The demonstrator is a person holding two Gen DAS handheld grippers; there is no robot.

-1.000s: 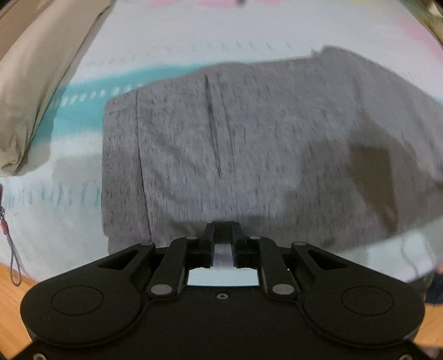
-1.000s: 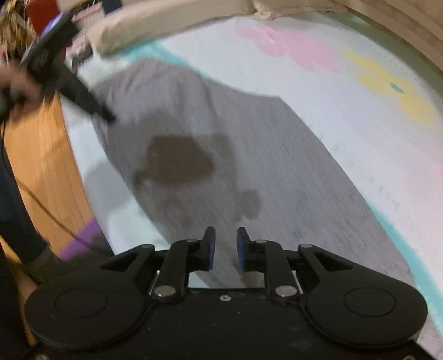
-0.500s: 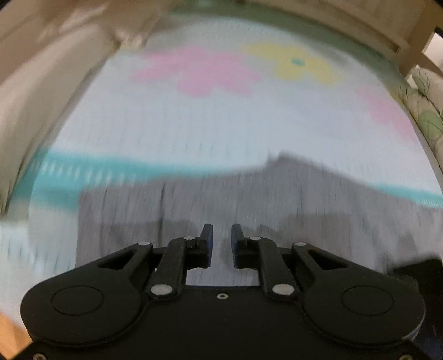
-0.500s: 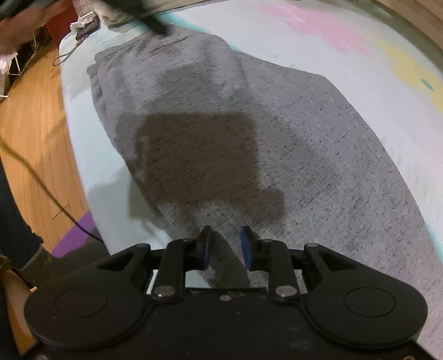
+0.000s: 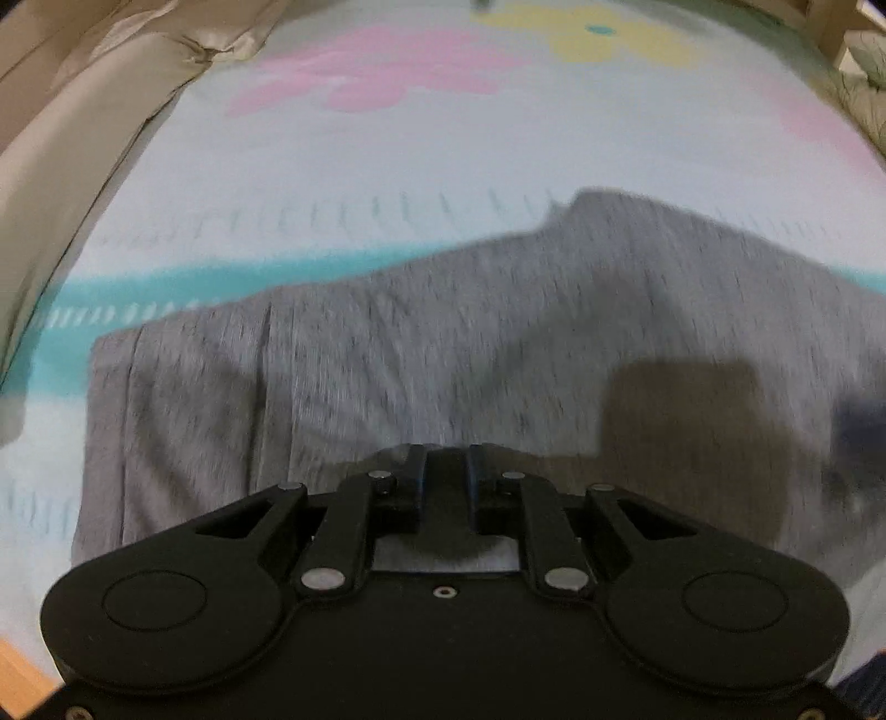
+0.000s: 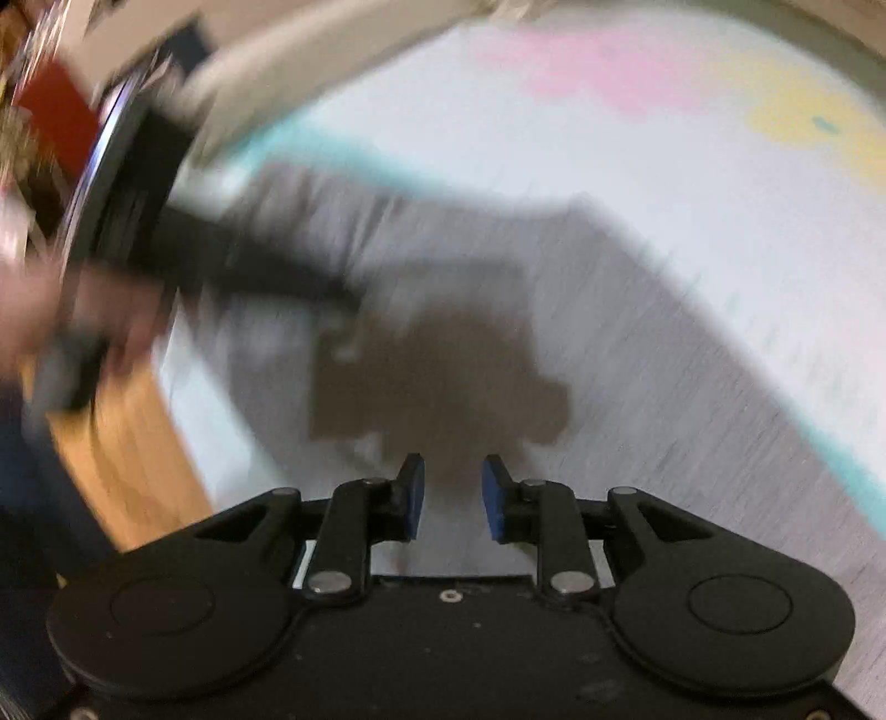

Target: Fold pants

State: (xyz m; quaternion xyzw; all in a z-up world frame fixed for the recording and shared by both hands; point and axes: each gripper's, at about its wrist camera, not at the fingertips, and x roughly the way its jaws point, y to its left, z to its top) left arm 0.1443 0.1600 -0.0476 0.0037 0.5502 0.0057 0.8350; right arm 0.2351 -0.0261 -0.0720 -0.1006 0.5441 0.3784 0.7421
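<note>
On the bed, the pants (image 5: 498, 354) are lying flat, apparently already folded leg on leg; you are still needing to fold them across. Your left gripper (image 5: 447, 476) and right gripper (image 6: 452, 495) are hovering narrowly parted over the cloth, gripping nothing. The sheet (image 5: 443, 144) is showing flowers, with wooden floor (image 6: 127, 459) beside.

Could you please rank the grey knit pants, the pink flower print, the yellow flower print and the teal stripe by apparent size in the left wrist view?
1. Grey knit pants, largest by far.
2. Pink flower print.
3. Teal stripe, partly hidden by the pants, so unsure against the pink.
4. Yellow flower print, smallest, cut off by the frame's top.
</note>
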